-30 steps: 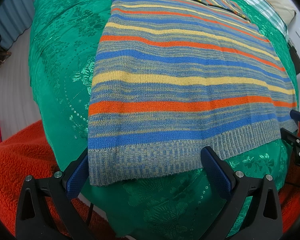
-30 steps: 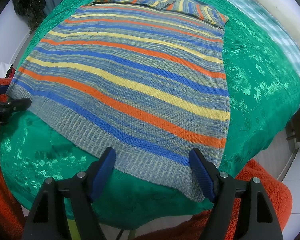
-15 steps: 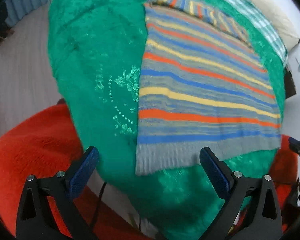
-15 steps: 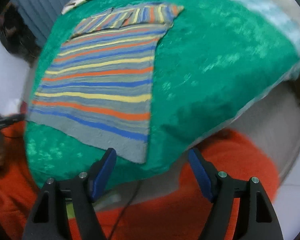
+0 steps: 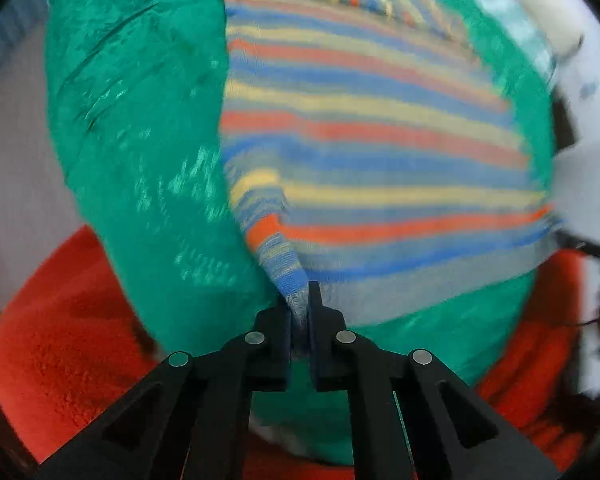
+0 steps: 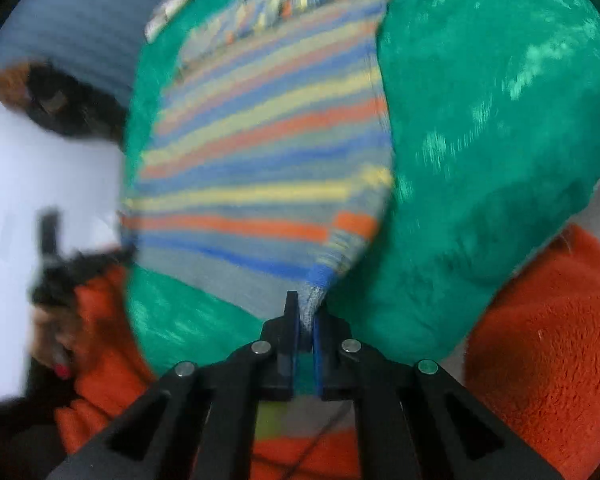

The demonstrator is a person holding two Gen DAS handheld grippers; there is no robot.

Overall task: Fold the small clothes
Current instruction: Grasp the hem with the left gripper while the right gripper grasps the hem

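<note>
While clamped shut, left gripper [image 5: 300,312] and right gripper [image 6: 306,316] each pinching striped knitted sweater [image 5: 380,152] hem corner above green embossed bedspread [image 5: 140,120].

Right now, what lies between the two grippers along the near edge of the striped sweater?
Only the grey ribbed hem of the striped sweater, stretched over the green bedspread. The left gripper and right gripper each pinch one bottom corner; both wrist views show it.

The sweater [image 5: 372,128] is a knitted striped cloth, ribbed at the hem. The bedspread [image 5: 140,128] is glossy green satin with a woven pattern. The blanket [image 6: 548,344] is fuzzy orange fleece. Each hand-held gripper [image 5: 299,312] is matt black plastic.
</note>
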